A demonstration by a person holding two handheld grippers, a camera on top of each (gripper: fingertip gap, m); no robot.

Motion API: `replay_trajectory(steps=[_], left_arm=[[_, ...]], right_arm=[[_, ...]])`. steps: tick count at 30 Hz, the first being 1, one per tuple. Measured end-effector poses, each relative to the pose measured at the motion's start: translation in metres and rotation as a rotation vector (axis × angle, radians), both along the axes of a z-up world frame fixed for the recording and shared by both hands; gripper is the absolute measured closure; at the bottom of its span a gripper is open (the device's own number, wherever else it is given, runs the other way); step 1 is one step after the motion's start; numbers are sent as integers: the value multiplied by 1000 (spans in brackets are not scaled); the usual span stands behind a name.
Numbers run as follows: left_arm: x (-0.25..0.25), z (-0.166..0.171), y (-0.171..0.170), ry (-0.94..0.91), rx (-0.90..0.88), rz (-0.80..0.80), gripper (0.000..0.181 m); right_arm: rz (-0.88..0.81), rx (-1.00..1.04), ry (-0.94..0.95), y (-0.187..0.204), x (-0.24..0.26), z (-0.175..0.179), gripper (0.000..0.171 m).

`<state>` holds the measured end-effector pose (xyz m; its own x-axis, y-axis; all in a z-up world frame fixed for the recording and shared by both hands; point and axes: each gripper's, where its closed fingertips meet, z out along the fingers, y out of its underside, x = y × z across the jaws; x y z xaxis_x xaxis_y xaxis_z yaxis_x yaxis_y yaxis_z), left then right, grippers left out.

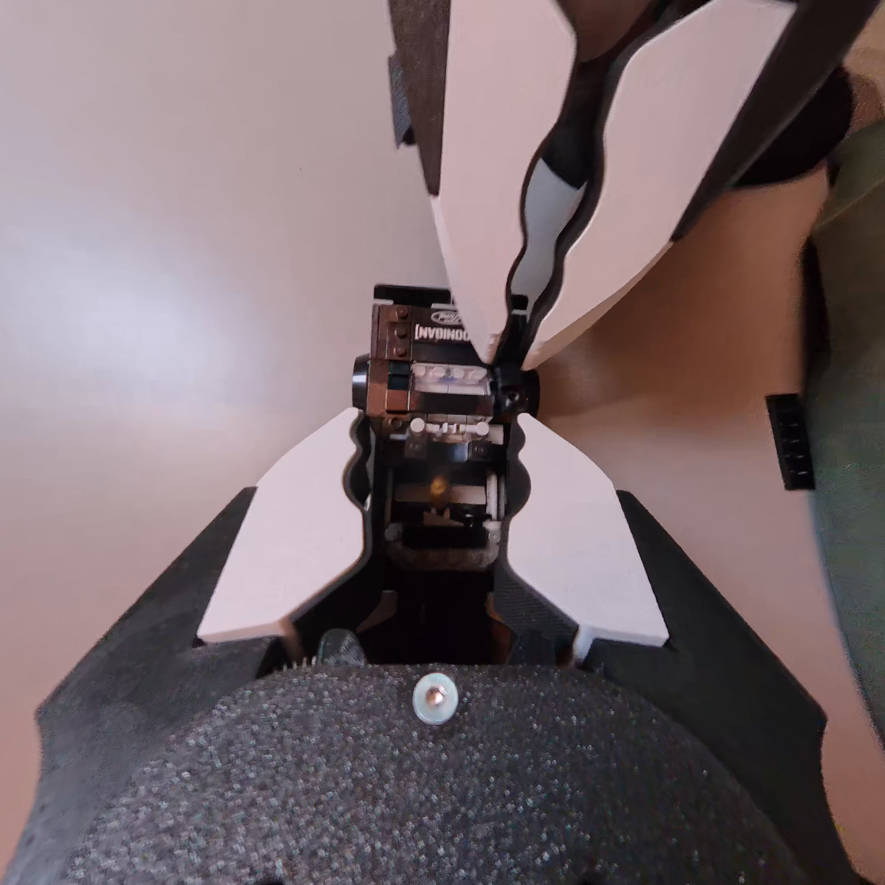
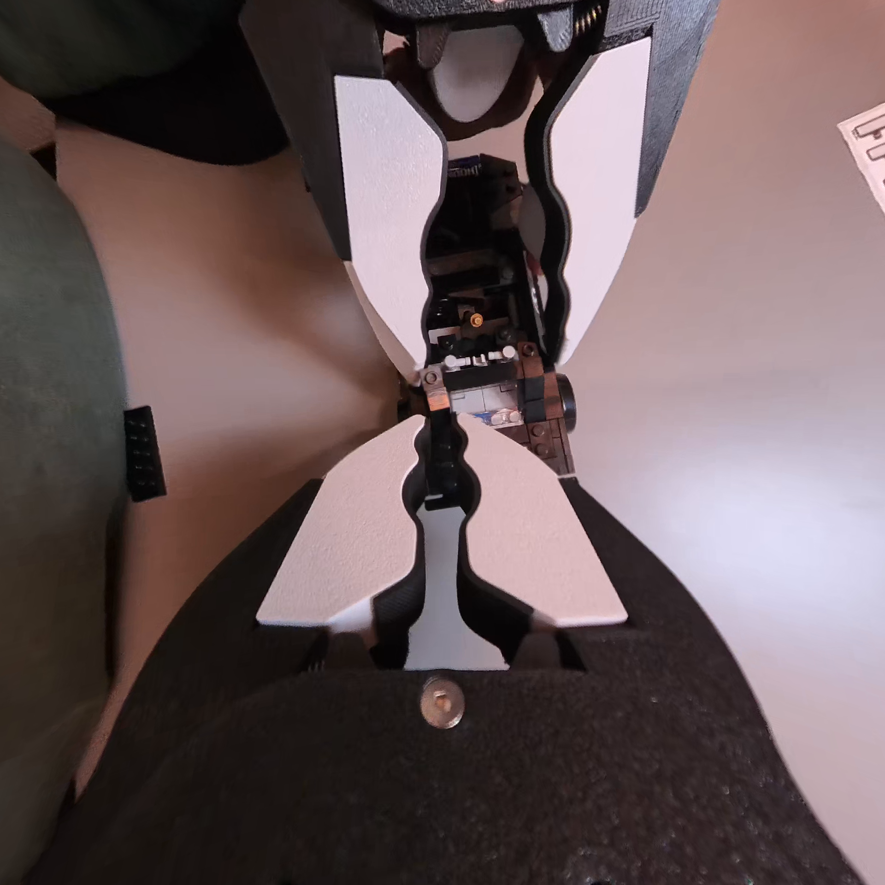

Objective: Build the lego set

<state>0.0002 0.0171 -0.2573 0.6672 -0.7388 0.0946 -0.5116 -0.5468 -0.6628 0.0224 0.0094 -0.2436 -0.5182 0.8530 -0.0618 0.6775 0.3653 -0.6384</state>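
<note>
While the left gripper (image 1: 438, 431) clamps the black lego car model (image 1: 443, 383) between its fingers over the pale table (image 1: 167, 239), the right gripper (image 2: 443, 421) pinches a black lego plate (image 2: 443, 459) at the model's side. Only the right wrist view shows a printed sheet (image 2: 869, 143); a loose black brick (image 1: 790, 440) lies well apart.

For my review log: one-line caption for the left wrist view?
Left claw grips the dark lego car while right claw pinches its far corner.

Instruction sheet (image 2: 869, 148) cut by edge
</note>
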Motion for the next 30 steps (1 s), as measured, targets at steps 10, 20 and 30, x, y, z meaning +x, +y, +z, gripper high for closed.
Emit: replay_trajectory(steps=[10,20,30], left_arm=[[-3,-2,-5,55,4,-34,129],[-2,-2,-4,37,27,-73,122],[2,-1,-3,55,17,-137,125]], right_arm=[[-103,41,0,-5,-1,-2,164],[-136,32,-15,-8,-3,-5,164],[-157,97,-24,-4,-2,-7,164]])
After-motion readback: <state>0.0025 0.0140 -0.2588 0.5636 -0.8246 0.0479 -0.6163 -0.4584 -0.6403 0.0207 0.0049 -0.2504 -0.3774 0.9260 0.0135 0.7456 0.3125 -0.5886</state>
